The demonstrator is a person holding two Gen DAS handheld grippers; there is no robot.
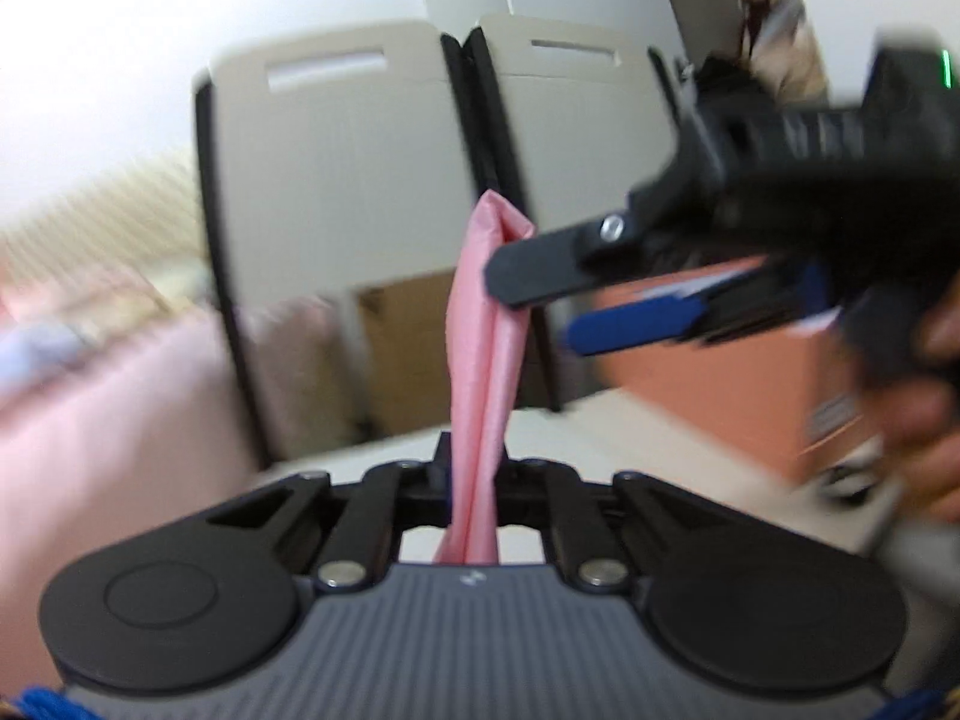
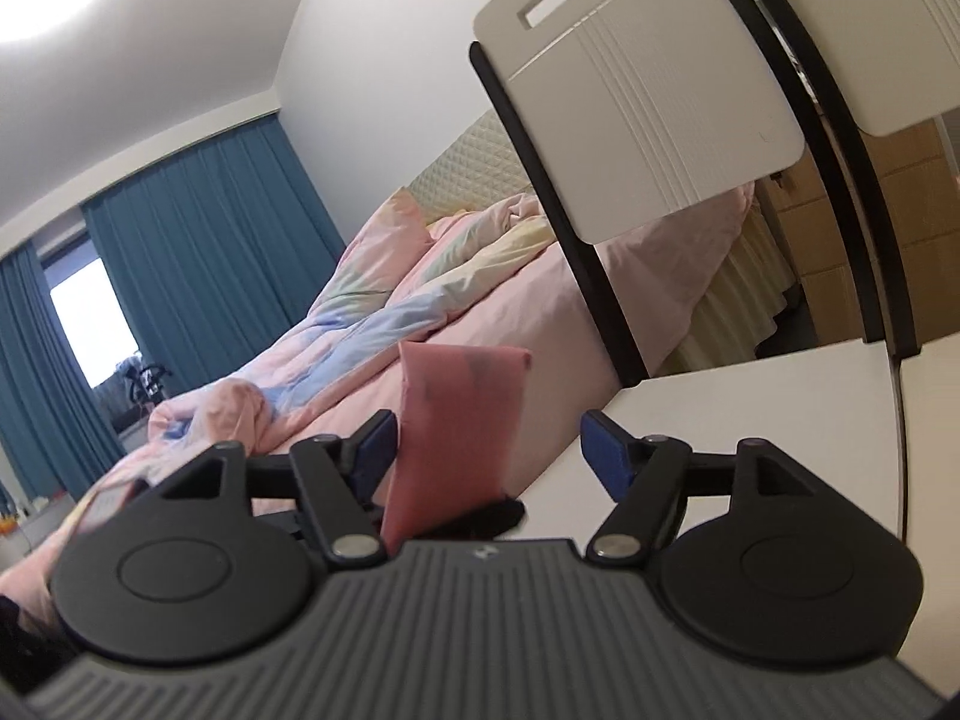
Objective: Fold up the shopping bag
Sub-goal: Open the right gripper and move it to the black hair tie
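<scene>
Two white chair backs [image 1: 336, 180] with slotted tops stand straight ahead of the gripper. Orange box [image 1: 738, 372] to its right on the white table [image 2: 750, 396]. Bed with pink duvet [image 2: 420, 312] beyond, left. Teal curtains [image 2: 198, 228] far left.

Between the right fingers [image 2: 606, 450] the folded bag [image 2: 459, 426] fills the left half; the right half is free. Two chair backs [image 2: 648, 96] stand close ahead of them.

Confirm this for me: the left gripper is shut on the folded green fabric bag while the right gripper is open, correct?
Only the colour is wrong: the folded fabric bag is pink, as the left wrist view shows. The left gripper is shut on it, and the right gripper is open.
</scene>
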